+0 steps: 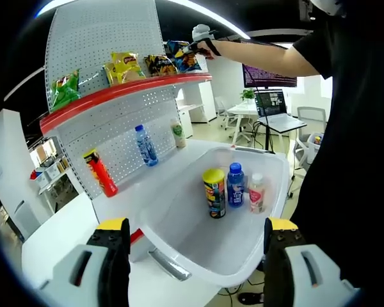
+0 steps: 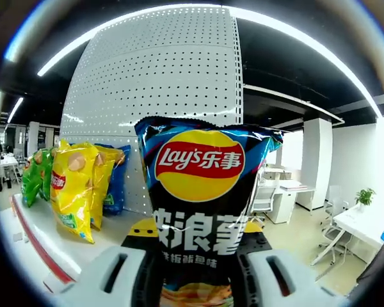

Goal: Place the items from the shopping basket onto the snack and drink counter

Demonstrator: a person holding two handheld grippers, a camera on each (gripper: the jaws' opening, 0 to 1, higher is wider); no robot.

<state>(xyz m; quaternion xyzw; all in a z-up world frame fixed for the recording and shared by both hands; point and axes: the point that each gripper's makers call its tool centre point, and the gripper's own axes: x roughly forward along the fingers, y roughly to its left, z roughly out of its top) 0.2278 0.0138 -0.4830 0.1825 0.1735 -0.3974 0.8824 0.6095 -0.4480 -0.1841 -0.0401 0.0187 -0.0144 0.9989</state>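
Three items remain in the white shopping basket: a yellow-lidded snack can, a blue drink bottle and a pale bottle with a pink label, all upright and close together near its far side. By my judgement the task is past its middle but not finished.

On the counter below the pegboard display, stock already stands in a row — a red snack tube, a blue water bottle and a small white-and-green bottle, each apart from the next. On the red-edged shelf above, a green crisp bag, a yellow crisp bag and a dark crisp bag stand leaning against the pegboard.

Item in hand: a blue Lay's crisp bag, puffed and glossy, with a red-and-yellow logo and white lettering, undamaged as far as visible. The right claw is pinching it at the lower part, and it is held upright at the right-hand end of the shelf, beside the yellow bag; whether its base touches the shelf cannot be told. In the left gripper view the same bag is seen at the person's outstretched hand.

The left claw is spread and carries nothing — it hangs over the near rim of the basket.
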